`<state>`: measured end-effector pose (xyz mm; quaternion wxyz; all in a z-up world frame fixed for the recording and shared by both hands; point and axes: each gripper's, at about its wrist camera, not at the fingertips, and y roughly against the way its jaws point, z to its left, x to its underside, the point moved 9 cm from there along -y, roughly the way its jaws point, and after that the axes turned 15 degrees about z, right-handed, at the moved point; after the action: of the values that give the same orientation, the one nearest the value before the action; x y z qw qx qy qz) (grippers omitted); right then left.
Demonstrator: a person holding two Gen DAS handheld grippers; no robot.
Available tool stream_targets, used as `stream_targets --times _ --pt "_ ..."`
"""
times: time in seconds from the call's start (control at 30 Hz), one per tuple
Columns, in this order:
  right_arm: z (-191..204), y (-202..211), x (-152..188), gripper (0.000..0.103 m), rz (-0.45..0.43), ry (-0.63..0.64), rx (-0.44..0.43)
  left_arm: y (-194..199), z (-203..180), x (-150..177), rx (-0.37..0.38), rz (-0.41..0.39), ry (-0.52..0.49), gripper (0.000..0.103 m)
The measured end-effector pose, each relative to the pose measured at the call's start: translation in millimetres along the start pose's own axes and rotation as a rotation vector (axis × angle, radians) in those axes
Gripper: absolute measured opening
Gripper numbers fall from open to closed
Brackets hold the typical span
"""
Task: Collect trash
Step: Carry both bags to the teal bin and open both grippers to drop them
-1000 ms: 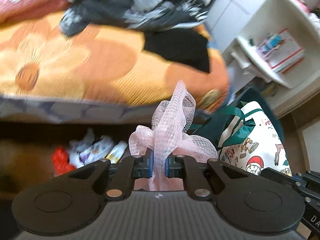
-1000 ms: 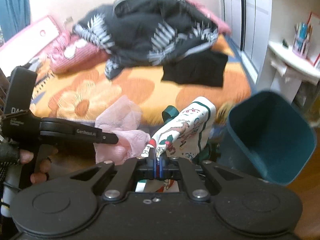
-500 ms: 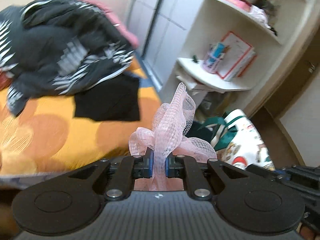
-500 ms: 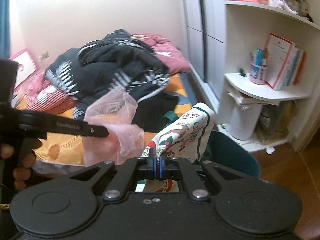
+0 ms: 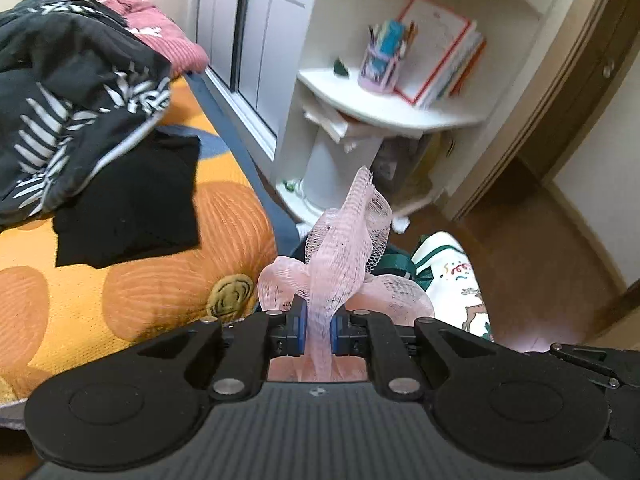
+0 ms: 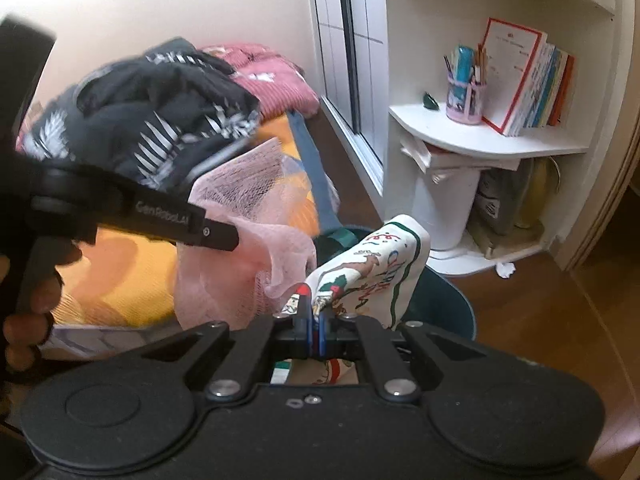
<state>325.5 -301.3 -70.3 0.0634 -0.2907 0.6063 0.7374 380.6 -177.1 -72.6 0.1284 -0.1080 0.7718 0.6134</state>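
Note:
My left gripper [image 5: 317, 330] is shut on a crumpled pink mesh net [image 5: 340, 252], held up in the air; the net also shows in the right wrist view [image 6: 240, 248]. My right gripper [image 6: 314, 330] is shut on a white Christmas-print paper bag [image 6: 372, 268] with green trim, also seen at the right in the left wrist view [image 5: 460, 284]. A dark teal trash bin [image 6: 448, 300] stands on the floor just behind and below the bag, mostly hidden by it. The left gripper's arm [image 6: 160, 216] crosses the right wrist view at the left.
A bed with an orange flowered cover [image 5: 140, 280] carries black patterned clothes [image 5: 72, 92] and a black cloth [image 5: 128, 200]. A white corner shelf [image 6: 480, 140] holds books and a pen cup. Wooden floor [image 5: 540, 260] lies to the right, with a small white scrap [image 6: 506, 269] on it.
Both grippers rose and swung right with their loads. The view left the floor trash under the bed and now faces the shelf and the bin.

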Motion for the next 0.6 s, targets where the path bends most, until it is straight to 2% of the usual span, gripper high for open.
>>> stream_targets --times 0.33,0.6 --pt "-21 -63 24 0.004 0.108 -0.048 -0.001 -80 -14 5 -0.063 0.135 -0.060 0.011" --pt "-35 -91 35 0.007 0.188 -0.124 -0.029 -121 -17 16 -0.064 0.228 -0.078 0.011"
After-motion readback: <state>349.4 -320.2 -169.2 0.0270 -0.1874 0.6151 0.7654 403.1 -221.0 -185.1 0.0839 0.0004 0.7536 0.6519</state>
